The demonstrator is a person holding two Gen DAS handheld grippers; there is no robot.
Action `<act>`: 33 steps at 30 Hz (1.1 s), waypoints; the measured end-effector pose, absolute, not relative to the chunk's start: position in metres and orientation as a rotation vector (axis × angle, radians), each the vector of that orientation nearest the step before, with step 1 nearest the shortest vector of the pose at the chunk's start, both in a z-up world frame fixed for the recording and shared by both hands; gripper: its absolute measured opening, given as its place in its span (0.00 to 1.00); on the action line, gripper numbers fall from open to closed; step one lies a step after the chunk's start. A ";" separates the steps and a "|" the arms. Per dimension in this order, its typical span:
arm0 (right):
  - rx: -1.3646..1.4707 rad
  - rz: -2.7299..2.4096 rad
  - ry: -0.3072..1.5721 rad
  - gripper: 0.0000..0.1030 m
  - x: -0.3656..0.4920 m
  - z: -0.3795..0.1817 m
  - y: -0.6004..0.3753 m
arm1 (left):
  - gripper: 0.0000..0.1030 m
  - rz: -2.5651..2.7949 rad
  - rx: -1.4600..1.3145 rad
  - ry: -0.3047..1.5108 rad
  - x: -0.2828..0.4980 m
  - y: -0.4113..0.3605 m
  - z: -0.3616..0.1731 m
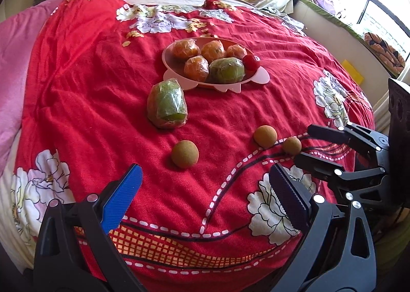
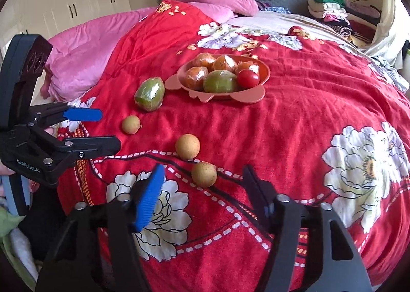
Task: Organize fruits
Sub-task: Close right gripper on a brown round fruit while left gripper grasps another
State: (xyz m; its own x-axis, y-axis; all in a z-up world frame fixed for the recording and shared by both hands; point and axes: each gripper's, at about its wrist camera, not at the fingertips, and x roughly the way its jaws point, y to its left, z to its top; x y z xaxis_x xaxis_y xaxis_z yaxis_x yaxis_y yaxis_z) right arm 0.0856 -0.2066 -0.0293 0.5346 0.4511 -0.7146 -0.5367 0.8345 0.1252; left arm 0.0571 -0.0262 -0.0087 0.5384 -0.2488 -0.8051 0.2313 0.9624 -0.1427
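From the left wrist, the left gripper (image 1: 205, 194) stands wide apart and empty at bottom centre, one small round tan fruit (image 1: 185, 154) just above its gap; the plastic-wrapped green mango (image 1: 167, 104) lies beyond, short of the pink plastic bowl (image 1: 261, 76). From the right wrist, the right gripper (image 2: 205, 189) (also spread, empty) has another tan fruit (image 2: 204, 174) nearly between its fingertips, so the nearer pick.

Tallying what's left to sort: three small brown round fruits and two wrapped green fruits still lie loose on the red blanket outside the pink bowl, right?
Not quite. Only one wrapped green fruit lies loose on the red blanket; the other wrapped green fruit is already in the pink bowl, as the left wrist view shows. The three small brown round fruits are indeed loose.
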 end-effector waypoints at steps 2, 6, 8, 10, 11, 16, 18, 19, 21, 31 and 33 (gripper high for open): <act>-0.119 0.605 0.828 0.41 0.087 -0.032 -0.204 | 0.89 -0.285 -0.020 0.961 0.059 -0.026 -0.010; -0.130 0.608 0.848 0.31 0.089 -0.042 -0.200 | 0.83 -0.280 -0.019 0.961 0.063 -0.025 -0.010; -0.130 0.602 0.859 0.27 0.092 -0.047 -0.200 | 0.76 -0.289 -0.023 0.966 0.066 -0.025 -0.012; -0.117 0.602 0.862 0.24 0.093 -0.049 -0.202 | 0.71 -0.295 -0.015 0.980 0.071 -0.025 -0.015; -0.111 0.603 0.863 0.23 0.094 -0.050 -0.203 | 0.65 -0.298 -0.014 0.988 0.073 -0.025 -0.018; -0.092 0.606 0.860 0.22 0.094 -0.049 -0.205 | 0.54 -0.301 -0.011 1.001 0.084 -0.025 -0.026; -0.093 0.605 0.859 0.22 0.094 -0.049 -0.205 | 0.50 -0.297 -0.007 1.011 0.089 -0.025 -0.031; -0.095 0.605 0.858 0.22 0.095 -0.049 -0.205 | 0.48 -0.296 -0.010 1.012 0.091 -0.025 -0.032; -0.093 0.606 0.857 0.21 0.094 -0.049 -0.205 | 0.45 -0.295 -0.010 1.011 0.092 -0.024 -0.035; -0.075 0.614 0.851 0.21 0.096 -0.049 -0.207 | 0.28 -0.275 0.031 1.008 0.096 -0.026 -0.037; -0.077 0.612 0.850 0.21 0.096 -0.049 -0.207 | 0.24 -0.279 0.024 1.008 0.097 -0.025 -0.036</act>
